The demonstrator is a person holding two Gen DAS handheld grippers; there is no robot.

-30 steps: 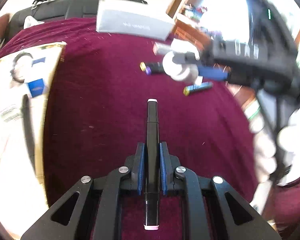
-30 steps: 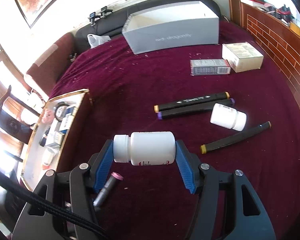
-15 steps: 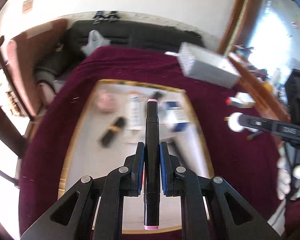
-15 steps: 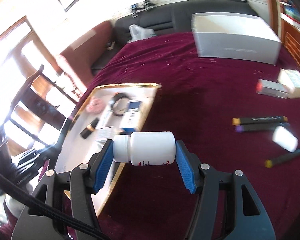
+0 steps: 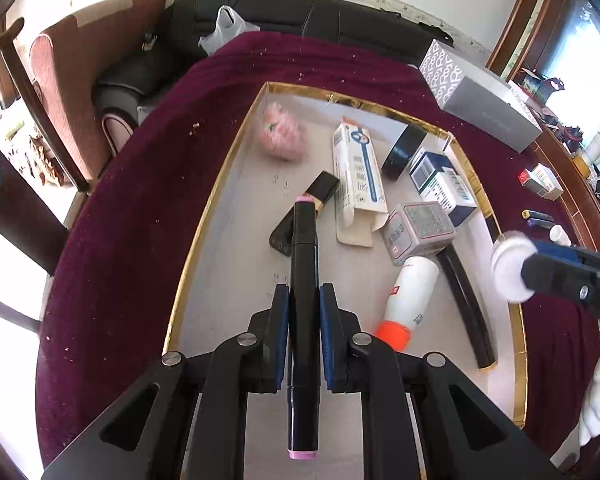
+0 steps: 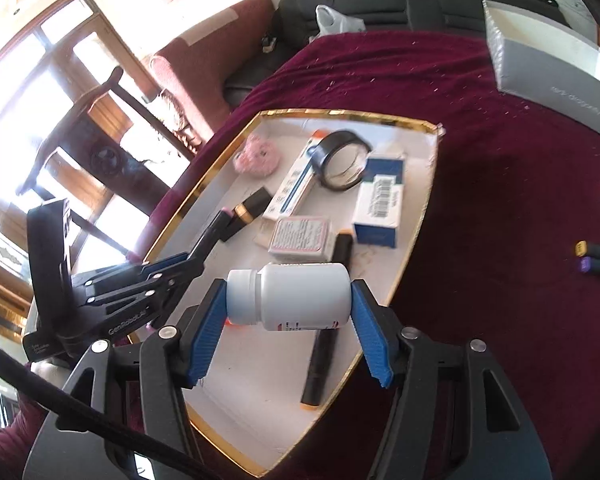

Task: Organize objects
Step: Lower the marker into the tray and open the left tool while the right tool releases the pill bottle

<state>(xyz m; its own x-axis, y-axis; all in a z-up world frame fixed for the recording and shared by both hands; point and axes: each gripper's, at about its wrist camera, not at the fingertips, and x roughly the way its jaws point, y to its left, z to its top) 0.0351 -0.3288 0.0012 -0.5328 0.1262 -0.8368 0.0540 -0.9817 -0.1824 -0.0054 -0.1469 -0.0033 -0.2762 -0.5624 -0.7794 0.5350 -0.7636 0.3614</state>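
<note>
Gold-edged tray (image 5: 216, 196) sits on the maroon table (image 5: 132, 240), and both grippers hang tilted down over it. The left gripper (image 5: 304, 332) has its jaws clamped tight on a black marker (image 5: 305, 300) with pink ends, poised above the tray's bare near-left floor. The right gripper (image 6: 290, 304) has its jaws pressed on both ends of a white bottle (image 6: 296, 296), held sideways over the tray's right half. Free floor lies along the tray's left side; boxes crowd the right. Only the right wrist view shows the tape roll (image 6: 342, 160) as an open ring and the loose markers (image 6: 598, 258) out on the cloth.
</note>
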